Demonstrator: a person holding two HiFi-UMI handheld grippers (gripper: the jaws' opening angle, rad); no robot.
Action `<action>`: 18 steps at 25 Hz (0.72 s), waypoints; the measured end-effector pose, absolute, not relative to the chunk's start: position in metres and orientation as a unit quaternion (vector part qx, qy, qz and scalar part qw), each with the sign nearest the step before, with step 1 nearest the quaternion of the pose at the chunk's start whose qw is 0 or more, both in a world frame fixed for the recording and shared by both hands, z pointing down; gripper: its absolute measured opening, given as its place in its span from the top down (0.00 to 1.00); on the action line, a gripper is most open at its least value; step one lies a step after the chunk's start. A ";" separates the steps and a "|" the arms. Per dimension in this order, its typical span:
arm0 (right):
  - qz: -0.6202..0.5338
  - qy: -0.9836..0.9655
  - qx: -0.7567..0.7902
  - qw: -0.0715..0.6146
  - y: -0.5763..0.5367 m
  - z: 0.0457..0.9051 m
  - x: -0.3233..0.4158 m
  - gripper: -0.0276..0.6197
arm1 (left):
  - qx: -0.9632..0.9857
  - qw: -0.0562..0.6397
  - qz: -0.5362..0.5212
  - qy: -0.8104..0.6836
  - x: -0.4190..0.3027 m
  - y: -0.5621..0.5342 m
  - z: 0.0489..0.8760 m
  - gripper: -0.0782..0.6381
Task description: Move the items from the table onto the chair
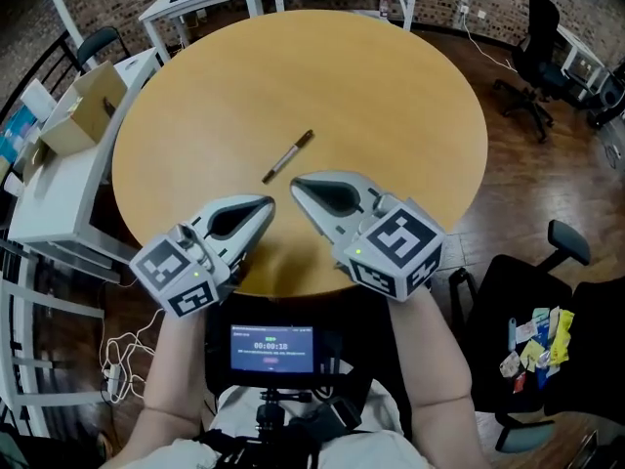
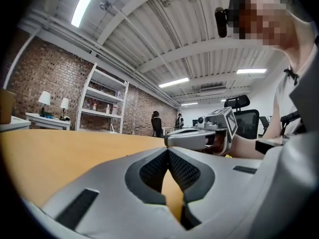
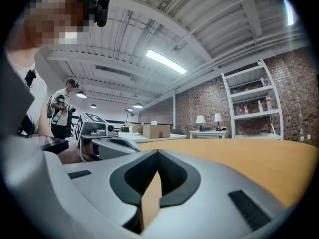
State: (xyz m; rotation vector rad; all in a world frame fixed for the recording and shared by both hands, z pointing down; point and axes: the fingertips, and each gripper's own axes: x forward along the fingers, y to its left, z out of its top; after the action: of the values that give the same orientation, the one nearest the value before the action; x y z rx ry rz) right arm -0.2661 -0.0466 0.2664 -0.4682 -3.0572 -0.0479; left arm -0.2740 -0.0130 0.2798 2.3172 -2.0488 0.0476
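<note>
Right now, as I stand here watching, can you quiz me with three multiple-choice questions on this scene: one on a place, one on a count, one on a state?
1. Where does the pen lie?
A. on the round table
B. on the black chair
C. on the floor

2. How many items lie on the round table?
A. none
B. one
C. four

3. How do the left claw and the right claw stand?
A. both shut and empty
B. both wide open
C. the right one shut on the pen

Answers:
1 A: the pen rests on the wood, ahead of both claws.
2 B: only the pen is on the tabletop.
3 A: in each gripper view the jaw tips meet with nothing between them.
</note>
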 end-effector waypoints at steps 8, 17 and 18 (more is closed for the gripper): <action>-0.031 -0.986 -0.156 0.058 -0.037 0.285 -0.284 0.95 | 0.736 0.002 0.018 -0.677 -0.287 -0.004 0.273 0.88; 0.013 -0.984 -0.162 0.074 -0.043 0.291 -0.296 0.95 | 0.739 0.023 0.026 -0.673 -0.294 -0.015 0.277 0.88; 0.014 -0.984 -0.161 0.075 -0.044 0.291 -0.296 0.95 | 0.738 0.026 0.030 -0.673 -0.294 -0.016 0.280 0.88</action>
State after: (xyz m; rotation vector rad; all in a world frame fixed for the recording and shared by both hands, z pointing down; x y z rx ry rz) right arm -0.2963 -0.0436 0.2911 -0.4824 -2.9517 0.0431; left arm -0.2944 -0.0160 0.2797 2.2812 -2.0806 0.0929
